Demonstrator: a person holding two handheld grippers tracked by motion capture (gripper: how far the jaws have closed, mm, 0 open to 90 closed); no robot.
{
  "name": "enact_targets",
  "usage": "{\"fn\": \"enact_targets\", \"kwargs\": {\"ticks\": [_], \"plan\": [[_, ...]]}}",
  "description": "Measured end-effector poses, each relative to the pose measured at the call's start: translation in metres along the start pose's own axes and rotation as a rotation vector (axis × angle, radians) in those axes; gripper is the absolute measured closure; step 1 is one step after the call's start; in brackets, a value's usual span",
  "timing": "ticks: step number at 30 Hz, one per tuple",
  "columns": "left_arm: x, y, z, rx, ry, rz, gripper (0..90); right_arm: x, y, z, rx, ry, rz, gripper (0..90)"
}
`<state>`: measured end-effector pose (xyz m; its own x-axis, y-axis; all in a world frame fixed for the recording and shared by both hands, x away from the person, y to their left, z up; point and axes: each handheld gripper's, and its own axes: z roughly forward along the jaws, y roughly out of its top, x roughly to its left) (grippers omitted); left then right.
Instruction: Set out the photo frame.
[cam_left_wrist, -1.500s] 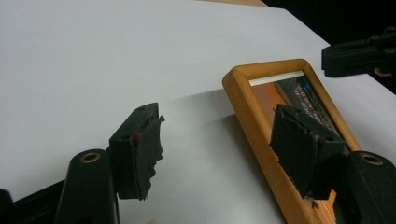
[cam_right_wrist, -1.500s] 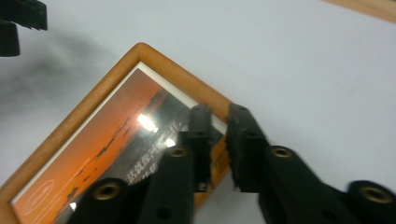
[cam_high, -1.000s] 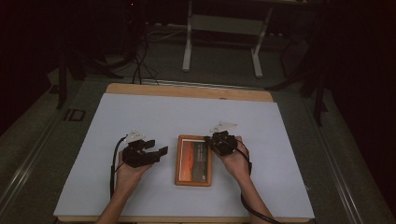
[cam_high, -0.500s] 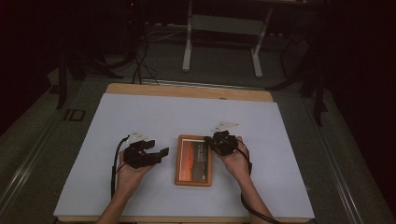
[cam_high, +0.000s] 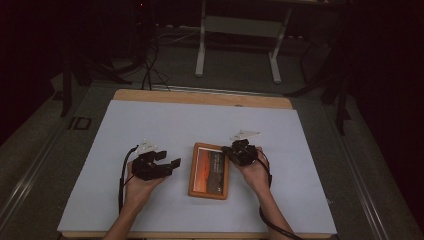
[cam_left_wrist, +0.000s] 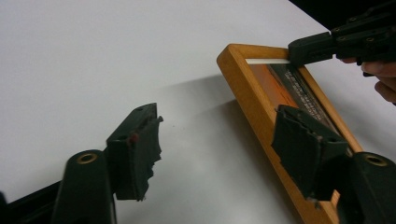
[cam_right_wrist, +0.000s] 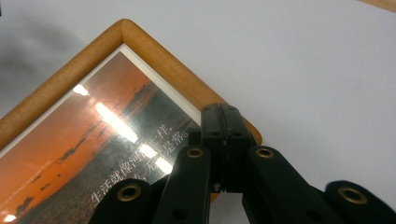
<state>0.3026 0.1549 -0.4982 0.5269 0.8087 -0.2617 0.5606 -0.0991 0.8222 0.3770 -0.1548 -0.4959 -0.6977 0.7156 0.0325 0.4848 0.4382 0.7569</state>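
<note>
A: Where's the picture frame?
B: Flat on the white table, mid, nearer the front edge.
A: R gripper?
B: Jaws closed tight, tips over the frame's far R corner.
A: L gripper?
B: Jaws apart, just been narrowing; one jaw over the frame's L rail, not pressing.

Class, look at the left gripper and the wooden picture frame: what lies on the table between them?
Nothing: bare white table separates the left gripper from the picture frame, as the high view shows.

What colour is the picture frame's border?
Light orange-brown wood, on the picture frame; clearest in the right gripper view.
</note>
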Motion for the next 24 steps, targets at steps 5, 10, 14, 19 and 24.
{"fn": "enact_targets", "kwargs": {"ticks": [5, 10, 14, 19, 24], "plan": [[-0.003, 0.001, -0.002, -0.013, -0.03, -0.003, 38.8, -0.005, -0.003, 0.002, 0.001, -0.014, 0.019, 89.8], [-0.004, 0.002, -0.005, -0.024, -0.036, 0.005, 44.0, -0.01, -0.007, 0.003, 0.009, -0.02, 0.036, 89.9], [-0.006, 0.002, -0.004, -0.018, -0.048, 0.007, 45.0, -0.014, -0.013, 0.005, 0.02, -0.03, 0.052, 89.9], [-0.015, 0.004, -0.002, 0.008, -0.071, 0.037, 45.3, -0.017, -0.019, 0.008, 0.029, -0.035, 0.066, 89.9], [-0.022, 0.005, -0.002, 0.023, -0.09, 0.054, 45.3, -0.017, -0.019, 0.009, 0.032, -0.04, 0.058, 89.9]]}}
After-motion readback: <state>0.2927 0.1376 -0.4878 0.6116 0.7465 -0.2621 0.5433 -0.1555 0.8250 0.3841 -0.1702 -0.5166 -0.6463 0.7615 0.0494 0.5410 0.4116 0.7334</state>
